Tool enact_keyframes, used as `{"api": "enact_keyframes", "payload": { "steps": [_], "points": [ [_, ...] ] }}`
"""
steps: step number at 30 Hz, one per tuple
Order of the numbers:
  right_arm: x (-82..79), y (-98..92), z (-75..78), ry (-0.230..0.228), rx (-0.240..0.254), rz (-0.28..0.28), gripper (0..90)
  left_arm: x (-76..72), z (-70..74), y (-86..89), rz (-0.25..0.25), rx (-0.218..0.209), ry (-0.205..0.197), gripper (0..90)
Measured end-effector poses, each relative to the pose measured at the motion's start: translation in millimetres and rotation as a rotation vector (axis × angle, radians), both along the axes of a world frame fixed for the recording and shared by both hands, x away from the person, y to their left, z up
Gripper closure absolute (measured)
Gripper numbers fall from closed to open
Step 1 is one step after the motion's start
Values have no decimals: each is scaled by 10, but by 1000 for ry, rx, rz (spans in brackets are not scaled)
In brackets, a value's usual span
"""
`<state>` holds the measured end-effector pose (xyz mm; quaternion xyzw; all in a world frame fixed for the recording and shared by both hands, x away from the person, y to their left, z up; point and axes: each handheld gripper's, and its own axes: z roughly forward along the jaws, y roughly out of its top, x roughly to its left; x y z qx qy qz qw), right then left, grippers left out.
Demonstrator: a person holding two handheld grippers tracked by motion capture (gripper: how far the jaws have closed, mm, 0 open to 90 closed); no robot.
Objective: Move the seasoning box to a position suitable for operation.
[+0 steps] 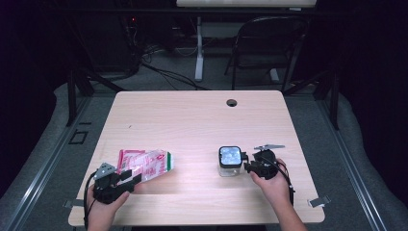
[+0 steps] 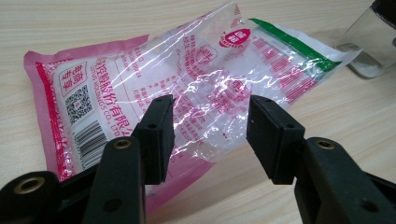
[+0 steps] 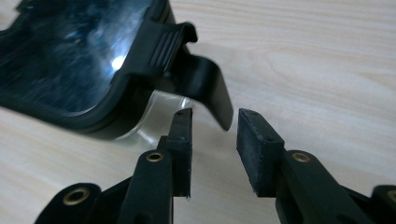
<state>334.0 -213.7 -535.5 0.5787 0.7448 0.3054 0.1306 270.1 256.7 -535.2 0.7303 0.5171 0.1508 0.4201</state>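
A crinkled clear and pink plastic packet (image 1: 146, 163) with a green strip lies at the table's front left. My left gripper (image 1: 131, 177) sits at its near end. In the left gripper view the packet (image 2: 140, 84) spreads ahead, and its clear lower edge lies between the open jaws of the left gripper (image 2: 210, 107), with the pads apart from it. A clear container with a black lid (image 1: 229, 157) stands right of centre. My right gripper (image 1: 247, 167) is at its right side. The lid's black latch flap (image 3: 208, 91) hangs just ahead of the open right gripper (image 3: 215, 116).
The wooden table (image 1: 192, 120) has a round cable hole (image 1: 232, 102) near its far edge. A black folding chair (image 1: 269, 43) and a white desk leg (image 1: 198, 48) stand on the floor beyond it. The clear container (image 2: 373, 42) shows past the packet's green end.
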Motion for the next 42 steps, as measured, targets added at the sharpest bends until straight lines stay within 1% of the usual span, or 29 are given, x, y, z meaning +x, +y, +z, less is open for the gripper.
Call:
{"api": "enact_keyframes", "payload": {
  "steps": [3,5,10,14,17,18,19,22,24,25,28,32,37,42],
  "points": [
    [55,25,-23,0,-22,-6,667,-8,6,17,-8,-7,11,534],
    [78,42,-30,6,-36,-9,676,-11,6,24,-9,-3,12,535],
    [123,70,-70,11,-52,-21,705,-16,5,27,-5,-3,8,535],
    [142,86,-74,-6,-73,-26,729,-17,4,30,-4,-1,9,535],
    [150,103,-84,-8,-79,-18,748,-16,3,31,-2,1,10,535],
    [153,120,-91,-15,-92,-11,769,-15,3,31,-1,1,10,534],
    [152,125,-91,-18,-93,-13,775,-15,2,30,0,1,9,534],
    [150,133,-92,-27,-119,-3,787,-15,2,31,0,3,9,534],
    [149,135,-93,-30,-123,2,790,-14,0,30,1,3,10,532],
    [148,141,-97,-42,-132,7,794,-13,-5,28,4,3,8,532],
    [138,163,-101,-58,-164,12,808,-12,2,37,1,10,14,529],
    [134,184,-105,-73,-185,18,822,-11,0,39,4,10,12,527],
    [130,218,-113,-92,-203,17,846,-9,-5,39,14,9,5,522],
    [124,237,-121,-105,-211,25,852,-8,-3,49,15,8,9,522]
  ]
}}
